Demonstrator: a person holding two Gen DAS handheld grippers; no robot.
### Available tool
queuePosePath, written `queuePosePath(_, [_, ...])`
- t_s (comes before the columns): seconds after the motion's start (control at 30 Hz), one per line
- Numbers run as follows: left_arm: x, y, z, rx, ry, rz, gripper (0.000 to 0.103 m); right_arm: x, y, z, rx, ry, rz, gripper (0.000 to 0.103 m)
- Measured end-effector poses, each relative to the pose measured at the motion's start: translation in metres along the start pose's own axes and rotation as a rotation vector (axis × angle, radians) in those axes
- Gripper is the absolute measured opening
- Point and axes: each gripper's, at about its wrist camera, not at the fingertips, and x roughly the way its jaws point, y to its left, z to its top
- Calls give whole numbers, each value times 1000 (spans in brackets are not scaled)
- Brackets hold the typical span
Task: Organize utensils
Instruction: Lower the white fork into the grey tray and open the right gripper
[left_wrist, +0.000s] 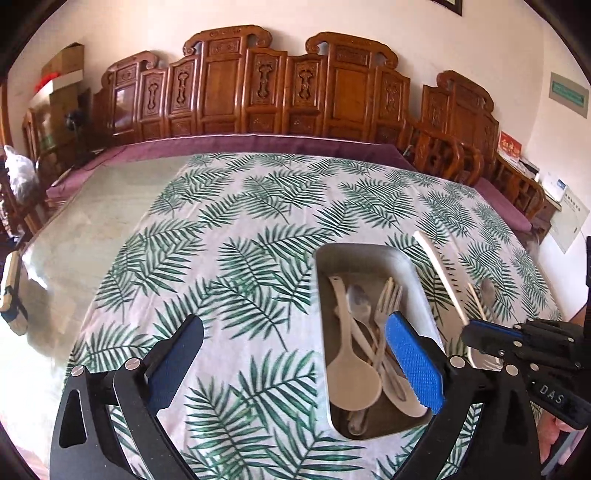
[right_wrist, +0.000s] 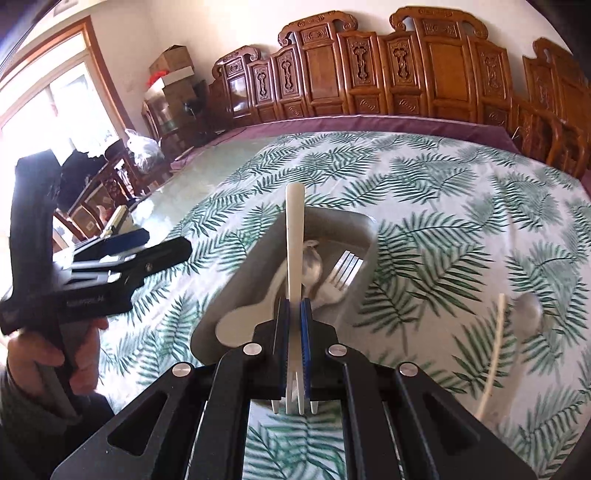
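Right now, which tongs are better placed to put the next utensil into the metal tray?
Right tongs: already shut on the white fork, above the metal tray. Left tongs are open and empty.

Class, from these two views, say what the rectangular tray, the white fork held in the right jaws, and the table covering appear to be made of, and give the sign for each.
Rectangular grey tray: probably metal, with a dull brushed sheen and rounded pressed corners.
White fork in the right gripper: likely plastic, opaque and matte.
Leaf-printed table covering: seemingly cloth, with a flat printed pattern and no gloss.
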Motion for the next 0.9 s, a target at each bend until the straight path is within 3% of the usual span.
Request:
queuePosePath(0.5, [2,17,4,-36,1,3,95,65,9,6,58,81,24,7])
queuePosePath(0.9, [3,5,2,-18,1,-9,95,36,-1,6,5,17,32,10])
